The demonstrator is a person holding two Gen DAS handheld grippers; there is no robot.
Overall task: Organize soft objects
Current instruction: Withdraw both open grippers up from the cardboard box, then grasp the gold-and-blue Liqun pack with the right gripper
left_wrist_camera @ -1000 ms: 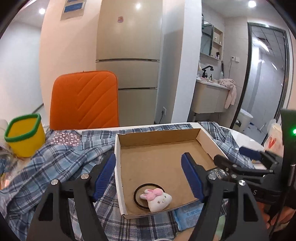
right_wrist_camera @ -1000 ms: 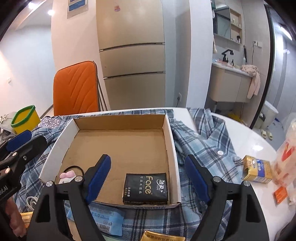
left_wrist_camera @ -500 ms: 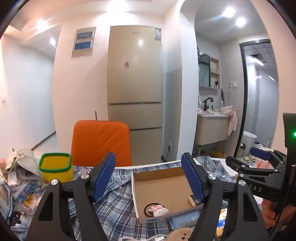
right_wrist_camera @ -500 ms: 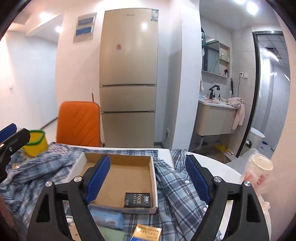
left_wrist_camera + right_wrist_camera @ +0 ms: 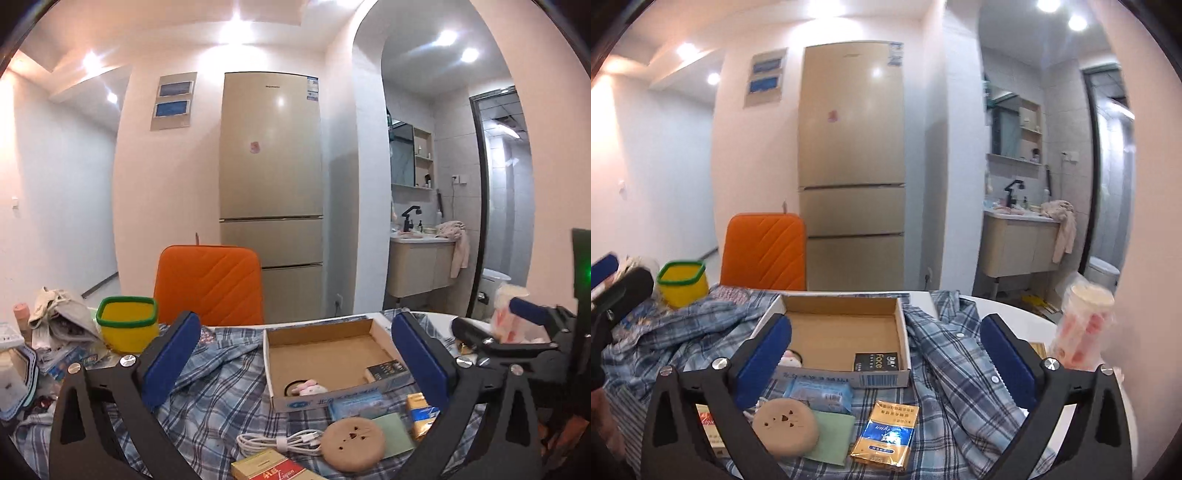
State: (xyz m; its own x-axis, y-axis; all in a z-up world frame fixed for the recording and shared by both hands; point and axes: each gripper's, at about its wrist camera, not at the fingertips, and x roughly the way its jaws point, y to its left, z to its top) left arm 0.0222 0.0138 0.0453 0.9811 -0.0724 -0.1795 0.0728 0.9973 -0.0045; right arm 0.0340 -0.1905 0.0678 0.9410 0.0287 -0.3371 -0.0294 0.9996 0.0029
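Observation:
A shallow cardboard box [image 5: 325,336] [image 5: 846,306] lies on a blue plaid shirt [image 5: 214,391] [image 5: 953,373]. In the box are a pink bunny hair tie [image 5: 308,387] and a black tissue pack [image 5: 877,361] [image 5: 386,368]. In front of it lie a blue wipes pack [image 5: 818,394], a tan round cushion [image 5: 785,430] [image 5: 351,441], a green cloth [image 5: 833,434] and a gold packet [image 5: 886,437]. My left gripper [image 5: 295,365] is open and empty, raised and back from the box. My right gripper [image 5: 884,365] is open and empty too.
A yellow bin with a green rim [image 5: 127,323] [image 5: 683,282] stands left, by a pile of papers and cloth [image 5: 55,325]. A white cable [image 5: 280,439] and a red-gold carton [image 5: 266,469] lie near. An orange chair [image 5: 208,282] is behind the table. A pink-printed cup [image 5: 1084,326] stands right.
Both grippers have pulled back and up from the box, staying open. The box now looks smaller and farther, and the items in front of it have come into view.

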